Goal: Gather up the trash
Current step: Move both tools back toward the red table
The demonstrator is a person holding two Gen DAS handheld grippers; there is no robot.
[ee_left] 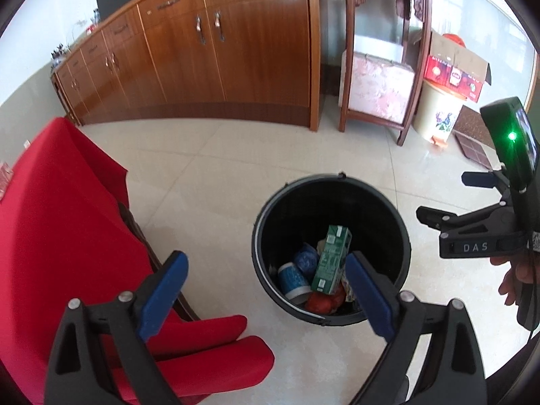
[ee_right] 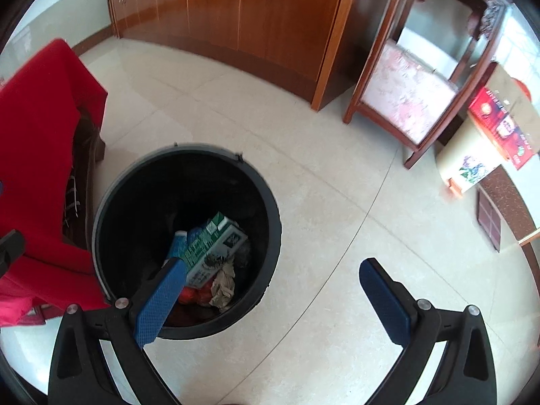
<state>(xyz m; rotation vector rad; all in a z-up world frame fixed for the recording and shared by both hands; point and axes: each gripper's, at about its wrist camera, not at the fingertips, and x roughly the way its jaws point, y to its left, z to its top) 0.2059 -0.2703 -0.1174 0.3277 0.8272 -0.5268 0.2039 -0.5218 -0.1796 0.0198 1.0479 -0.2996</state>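
Note:
A black round bin stands on the pale tiled floor. Inside it lie a green carton, blue-and-white cups, something red and a crumpled beige wrapper. My left gripper is open above the bin's near-left side, nothing between its blue pads. My right gripper is open too and empty, its left pad over the bin's near rim. In the left wrist view the right gripper shows at the right edge, held by a hand.
A chair draped in red cloth stands just left of the bin. A long wooden cabinet lines the far wall. A carved wooden stand, a cream pail and a red cardboard box sit at the right.

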